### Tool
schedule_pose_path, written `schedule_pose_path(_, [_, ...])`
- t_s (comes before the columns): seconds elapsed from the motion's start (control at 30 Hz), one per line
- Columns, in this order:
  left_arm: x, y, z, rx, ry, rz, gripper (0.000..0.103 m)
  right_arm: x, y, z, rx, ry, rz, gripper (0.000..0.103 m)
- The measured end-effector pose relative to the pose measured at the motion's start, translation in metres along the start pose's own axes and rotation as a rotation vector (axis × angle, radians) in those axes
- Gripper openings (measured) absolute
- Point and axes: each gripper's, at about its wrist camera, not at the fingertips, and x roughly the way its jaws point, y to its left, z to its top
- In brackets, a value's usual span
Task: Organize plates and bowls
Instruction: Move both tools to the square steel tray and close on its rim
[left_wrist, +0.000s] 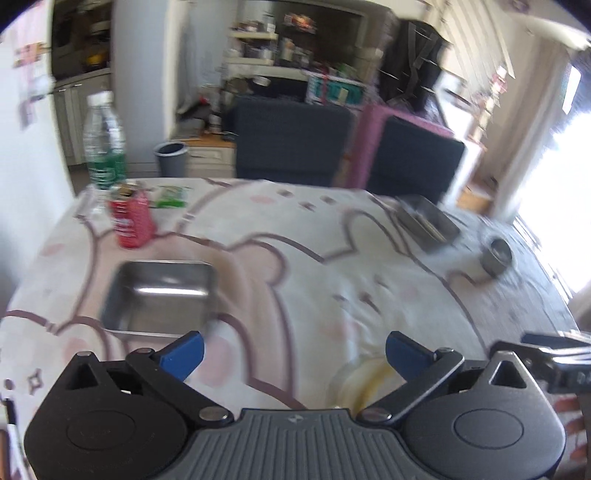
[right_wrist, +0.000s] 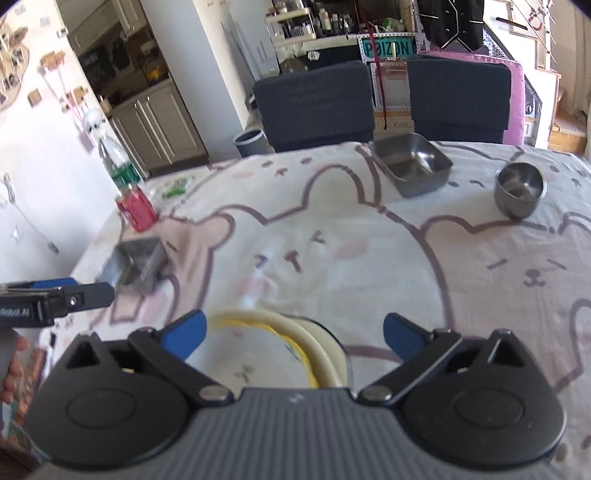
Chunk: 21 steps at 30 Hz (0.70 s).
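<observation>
Right gripper (right_wrist: 293, 334) jaws wide, stacked plates (right_wrist: 280, 350) beneath, perhaps untouched

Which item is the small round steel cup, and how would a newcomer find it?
On the bear-print tablecloth, look to the far right corner, near the two dark chairs. Right of the rectangular steel tray stands the small round steel cup, the only round metal piece; the other steel dishes are rectangular.

The right gripper's (right_wrist: 293, 334) body hides the near half of the stacked plates (right_wrist: 280, 347), while motion blur smears the left view's far tray (left_wrist: 426, 223) and small bowl (left_wrist: 496, 256).
</observation>
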Motion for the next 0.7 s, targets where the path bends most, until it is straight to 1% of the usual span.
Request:
schedule_pose_path(0.17, [0.007, 0.050, 0.020, -0.086, -0.044, 0.095, 0.103, 0.020, 0.022, 0.013, 0.043, -0.031, 0.051, 0.103])
schedule_pose_path(0.27, [0.013, 0.081, 0.030, -0.147, -0.072, 0.150, 0.103, 0.038, 0.037, 0.022, 0.069, -0.035, 0.082, 0.103])
schedule_pose_path(0.43, [0.029, 0.125, 0.037, -0.230, -0.092, 0.223, 0.103, 0.079, 0.062, 0.035, 0.091, -0.022, 0.075, 0.103])
schedule_pose_path(0.53, [0.046, 0.143, 0.038, -0.225, -0.074, 0.279, 0.103, 0.108, 0.077, 0.040, 0.156, -0.004, 0.132, 0.103])
schedule_pose_path(0.63, [0.063, 0.159, 0.036, -0.228, -0.047, 0.297, 0.101, 0.135, 0.096, 0.045, 0.206, 0.051, 0.167, 0.102])
schedule_pose_path(0.67, [0.067, 0.163, 0.035, -0.231, -0.038, 0.295, 0.099, 0.144, 0.102, 0.046, 0.218, 0.066, 0.183, 0.099])
schedule_pose_path(0.7, [0.072, 0.167, 0.033, -0.233, -0.029, 0.290, 0.094, 0.153, 0.107, 0.047, 0.230, 0.078, 0.193, 0.096])
